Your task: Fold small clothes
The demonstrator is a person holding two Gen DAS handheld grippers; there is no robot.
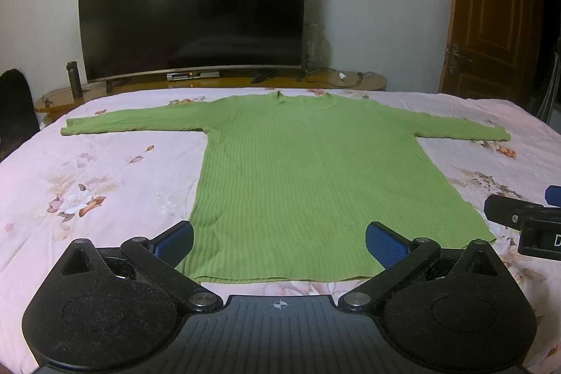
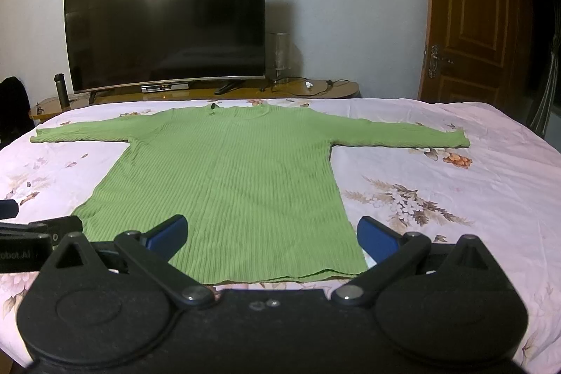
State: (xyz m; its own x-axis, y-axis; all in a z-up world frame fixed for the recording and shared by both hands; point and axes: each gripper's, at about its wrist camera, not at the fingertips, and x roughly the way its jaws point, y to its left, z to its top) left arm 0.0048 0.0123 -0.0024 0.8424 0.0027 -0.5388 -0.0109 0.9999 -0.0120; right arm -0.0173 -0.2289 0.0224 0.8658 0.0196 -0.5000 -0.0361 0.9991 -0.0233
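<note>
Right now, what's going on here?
A person holds two grippers over a bed, about to fold a green sweater. It lies flat and unfolded, sleeves spread out to both sides, hem nearest the cameras. The left gripper and the right gripper both hover near the hem, jaws open and holding nothing. No fold has been made yet.

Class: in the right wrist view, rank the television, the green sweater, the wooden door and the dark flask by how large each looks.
1. green sweater
2. television
3. wooden door, partly cut off
4. dark flask
The sweater lies nearest the camera, so true sizes may differ.
</note>
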